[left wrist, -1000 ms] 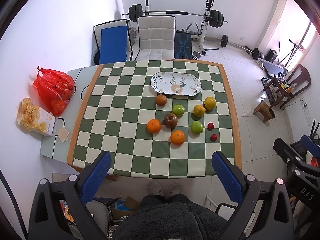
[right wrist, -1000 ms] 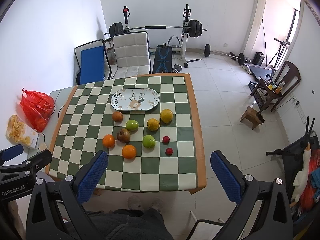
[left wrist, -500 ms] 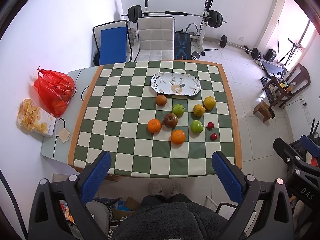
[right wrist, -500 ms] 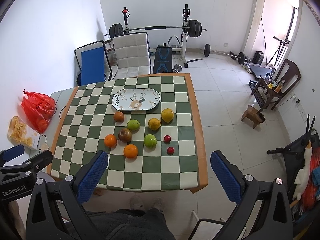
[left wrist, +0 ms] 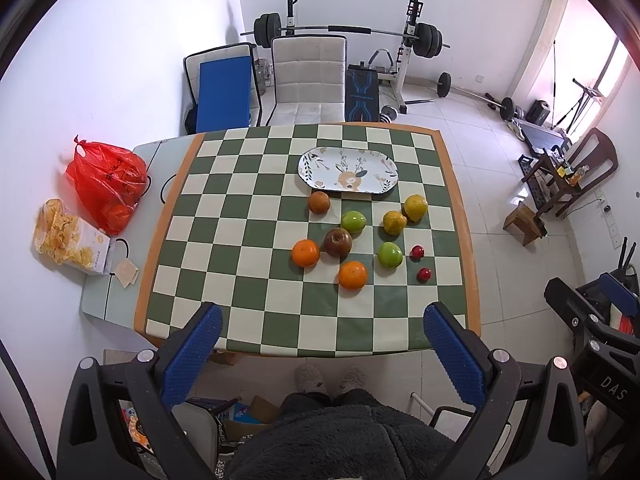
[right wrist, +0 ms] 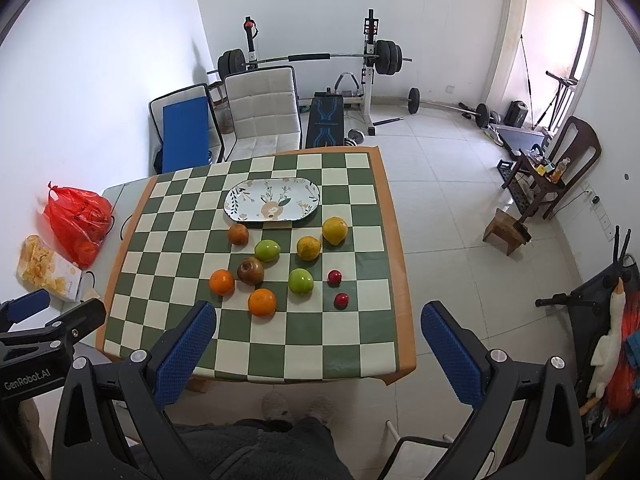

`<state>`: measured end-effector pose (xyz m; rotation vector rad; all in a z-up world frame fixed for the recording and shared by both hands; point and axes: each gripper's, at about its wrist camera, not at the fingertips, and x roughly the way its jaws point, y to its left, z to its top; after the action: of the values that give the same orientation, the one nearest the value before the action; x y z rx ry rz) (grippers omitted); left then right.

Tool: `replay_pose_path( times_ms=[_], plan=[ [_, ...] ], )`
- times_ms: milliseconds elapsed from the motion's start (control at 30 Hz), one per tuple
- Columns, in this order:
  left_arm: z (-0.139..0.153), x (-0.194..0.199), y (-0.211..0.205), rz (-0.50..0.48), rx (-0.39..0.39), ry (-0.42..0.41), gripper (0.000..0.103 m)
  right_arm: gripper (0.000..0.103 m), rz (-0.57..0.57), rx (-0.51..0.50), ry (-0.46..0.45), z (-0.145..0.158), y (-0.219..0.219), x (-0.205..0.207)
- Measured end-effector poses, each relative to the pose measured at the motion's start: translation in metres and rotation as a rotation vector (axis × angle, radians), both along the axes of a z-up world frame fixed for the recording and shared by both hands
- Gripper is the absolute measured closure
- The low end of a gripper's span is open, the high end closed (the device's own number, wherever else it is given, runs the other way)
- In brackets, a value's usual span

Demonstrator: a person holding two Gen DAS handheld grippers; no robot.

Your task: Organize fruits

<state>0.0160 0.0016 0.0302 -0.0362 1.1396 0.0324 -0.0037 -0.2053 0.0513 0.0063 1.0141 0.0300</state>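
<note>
Blue-padded left claw (left wrist: 322, 344) and right claw (right wrist: 318, 340) both gape wide, empty, near the checkered table (left wrist: 248, 240), touching no fruit.

An oval plate (left wrist: 348, 170) with a deer and leaf print lies flat and bare on the checkered bench (left wrist: 240, 240). Just in front of it the fruits sit loose and apart: three oranges (left wrist: 353, 274), two green apples (left wrist: 389, 254), a dark red apple (left wrist: 338, 242) (stem up), two yellow citrus (left wrist: 416, 207) and two small red fruits (left wrist: 424, 274).
</note>
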Motion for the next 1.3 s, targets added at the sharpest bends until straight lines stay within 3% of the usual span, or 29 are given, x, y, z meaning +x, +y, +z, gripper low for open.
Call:
replay_pose_path(
  times_ms=[400, 567, 667, 767, 967, 1167, 1300],
  plan=[
    [0.006, 0.009, -0.003, 0.015, 0.004, -0.013, 0.000, 0.000, -0.009, 0.035, -0.004, 0.010, -0.006, -0.001],
    [-0.009, 0.029, 0.003, 0.097, 0.087, -0.109, 0.000, 0.000, -0.014, 0.092, -0.052, -0.017, -0.018, 0.026],
    [-0.028, 0.052, 0.009, 0.143, 0.185, -0.129, 0.000, 0.000, -0.011, 0.147, 0.012, -0.062, -0.026, 0.048],
    [-0.061, 0.080, 0.019, 0.178, 0.254, -0.097, 0.000, 0.000, -0.005, 0.191, 0.087, -0.109, -0.027, 0.073],
    [-0.148, 0.122, 0.045, 0.180, 0.309, 0.070, 0.000, 0.000, 0.003, 0.217, 0.240, -0.211, -0.004, 0.123],
    [-0.239, 0.169, 0.052, 0.065, 0.318, 0.253, 0.000, 0.004, -0.014, 0.281, 0.395, -0.311, 0.034, 0.155],
    [-0.293, 0.197, 0.050, -0.056, 0.301, 0.363, 0.004, 0.014, -0.048, 0.323, 0.492, -0.366, 0.064, 0.170]
  ],
)
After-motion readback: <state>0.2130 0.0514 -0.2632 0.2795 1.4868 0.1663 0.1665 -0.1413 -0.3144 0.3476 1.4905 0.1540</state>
